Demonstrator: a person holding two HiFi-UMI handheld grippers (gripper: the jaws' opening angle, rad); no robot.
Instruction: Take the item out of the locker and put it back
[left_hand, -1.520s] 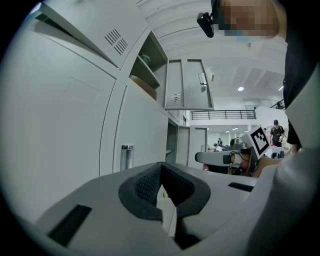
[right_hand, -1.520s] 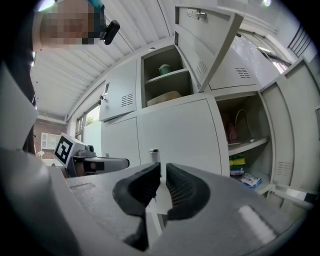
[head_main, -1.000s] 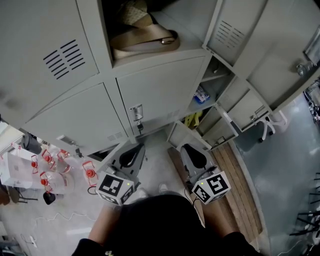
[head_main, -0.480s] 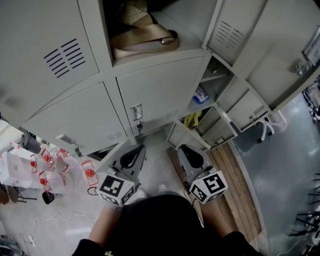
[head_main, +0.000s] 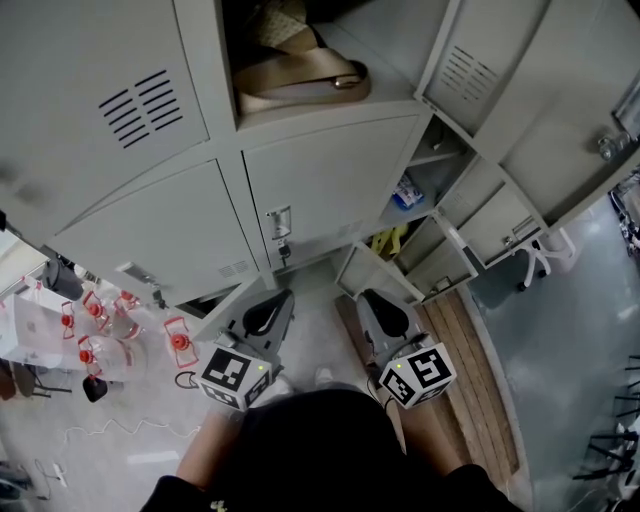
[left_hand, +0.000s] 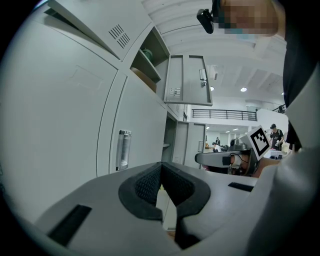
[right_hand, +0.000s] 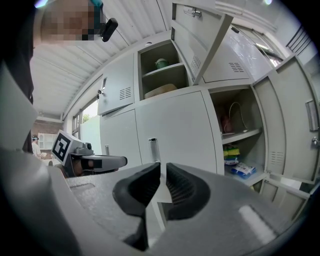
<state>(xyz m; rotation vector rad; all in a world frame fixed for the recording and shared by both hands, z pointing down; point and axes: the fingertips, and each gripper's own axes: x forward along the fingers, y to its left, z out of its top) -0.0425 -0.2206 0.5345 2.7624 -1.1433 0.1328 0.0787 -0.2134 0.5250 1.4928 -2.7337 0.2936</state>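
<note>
The item, a beige bag (head_main: 300, 76), lies in the open upper locker (head_main: 225, 60), high above both grippers. In the right gripper view the bag (right_hand: 161, 90) sits on that locker's lower shelf, with a green bowl (right_hand: 161, 63) on the shelf above it. My left gripper (head_main: 274, 298) and right gripper (head_main: 372, 298) hang side by side low in front of the closed lower door (head_main: 330, 185), pointing at it, well short of the bag. The left gripper (left_hand: 161, 167) is shut and holds nothing. The right gripper (right_hand: 163, 167) is also shut and holds nothing.
To the right, open compartments hold a blue and white packet (head_main: 404, 190) and yellow-green sponges (head_main: 386, 240). Low locker doors (head_main: 372, 272) stand open near the right gripper. A wooden board (head_main: 478, 370) lies on the floor at right. Red-capped bottles (head_main: 100, 335) stand at left.
The head view has shifted slightly, so the lockers sit a little lower and further right in the picture. Both grippers have kept their places and stay shut.
</note>
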